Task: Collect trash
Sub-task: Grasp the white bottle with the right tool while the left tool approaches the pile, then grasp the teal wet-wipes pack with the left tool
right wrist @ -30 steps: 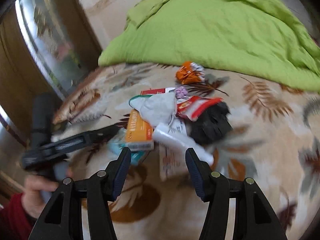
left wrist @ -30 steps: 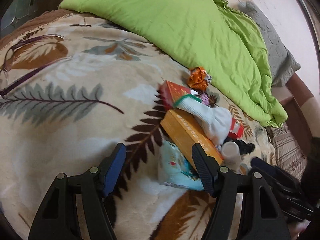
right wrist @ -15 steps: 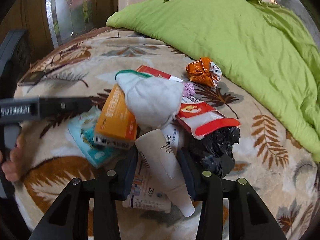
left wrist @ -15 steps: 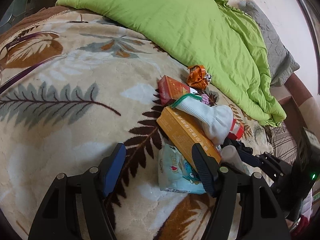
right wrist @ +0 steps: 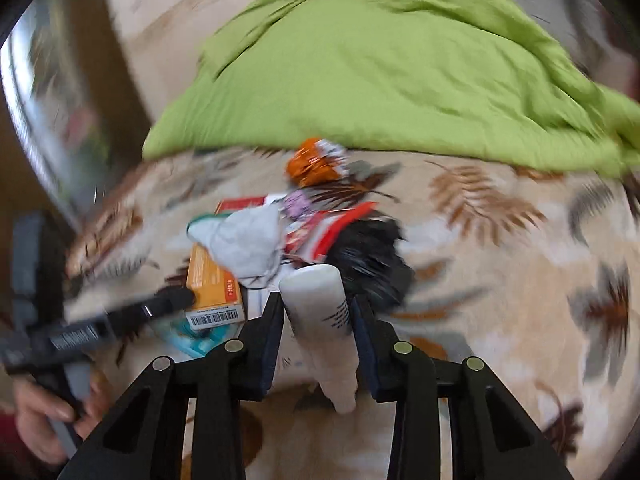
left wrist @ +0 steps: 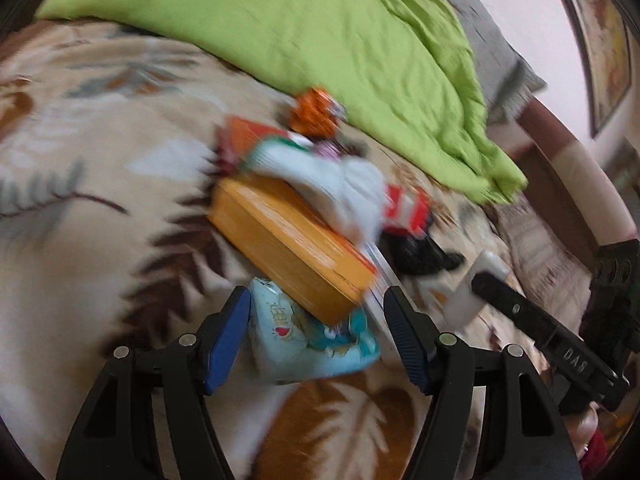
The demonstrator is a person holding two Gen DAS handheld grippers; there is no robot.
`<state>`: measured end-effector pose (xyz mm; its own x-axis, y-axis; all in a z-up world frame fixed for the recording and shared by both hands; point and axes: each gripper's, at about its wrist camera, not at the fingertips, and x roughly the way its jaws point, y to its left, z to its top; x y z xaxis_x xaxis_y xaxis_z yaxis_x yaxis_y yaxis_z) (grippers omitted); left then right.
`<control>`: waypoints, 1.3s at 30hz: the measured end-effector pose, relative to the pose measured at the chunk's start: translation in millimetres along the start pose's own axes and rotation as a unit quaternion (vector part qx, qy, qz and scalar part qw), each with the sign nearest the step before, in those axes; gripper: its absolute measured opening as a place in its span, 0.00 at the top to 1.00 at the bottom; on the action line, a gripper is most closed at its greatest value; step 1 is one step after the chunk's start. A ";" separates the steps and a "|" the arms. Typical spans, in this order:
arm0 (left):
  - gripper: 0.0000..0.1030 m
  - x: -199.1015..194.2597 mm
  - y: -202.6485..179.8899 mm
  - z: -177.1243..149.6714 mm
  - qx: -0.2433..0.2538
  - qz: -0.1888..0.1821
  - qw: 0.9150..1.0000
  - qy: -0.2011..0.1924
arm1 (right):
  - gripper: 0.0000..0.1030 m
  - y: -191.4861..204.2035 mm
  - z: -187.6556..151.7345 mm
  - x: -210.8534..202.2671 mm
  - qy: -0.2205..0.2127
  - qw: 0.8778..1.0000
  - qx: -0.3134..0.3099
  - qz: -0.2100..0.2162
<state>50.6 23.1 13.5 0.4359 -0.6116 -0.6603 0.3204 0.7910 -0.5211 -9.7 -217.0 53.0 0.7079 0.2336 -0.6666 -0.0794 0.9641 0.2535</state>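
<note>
Trash lies in a pile on the leaf-patterned blanket (left wrist: 80, 280): an orange box (left wrist: 288, 248), a white sock (left wrist: 344, 188), a light blue packet (left wrist: 304, 340), a red-and-white wrapper (left wrist: 404, 208), a black bag (right wrist: 372, 256) and an orange foil wrapper (right wrist: 314, 162). My right gripper (right wrist: 318, 320) is closing its jaws on a white tube (right wrist: 320, 312), and both pads touch its sides. My left gripper (left wrist: 316, 320) stands open low over the blue packet and the near corner of the orange box. The pads do not press on either.
A green quilt (left wrist: 320, 40) covers the far half of the bed. A grey pillow (left wrist: 504, 64) and the brown headboard (left wrist: 560, 184) lie at the right. A hand (right wrist: 48, 412) holds the left gripper at the lower left of the right wrist view.
The right gripper came forward around the white tube and narrowed onto it. The left gripper moved closer to the pile, so the blue packet and box corner now sit between its fingers.
</note>
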 end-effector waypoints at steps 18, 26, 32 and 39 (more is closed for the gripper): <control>0.35 5.3 -77.2 -40.2 0.160 0.002 0.987 0.031 | 0.66 -25.9 -25.0 -65.1 -0.071 0.993 0.087 -0.023; 0.46 32.6 -83.9 -47.2 0.195 0.088 0.976 0.031 | 0.66 -25.5 -24.4 -64.9 -0.077 0.993 0.087 -0.024; 0.84 27.3 -67.9 -39.9 0.157 0.108 0.982 0.018 | 0.65 -22.1 -25.1 -67.9 -0.081 0.993 0.082 -0.025; 0.86 -16.8 -76.1 -47.4 0.143 0.086 0.985 -0.045 | 0.65 -6.6 -38.8 -80.8 -0.085 0.994 0.072 -0.009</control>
<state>-20.9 -27.5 38.7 0.5725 -0.4745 -0.6687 0.4533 0.8627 -0.2242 -93.6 -237.3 77.9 0.8181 0.1789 -0.5465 0.0269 0.9374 0.3472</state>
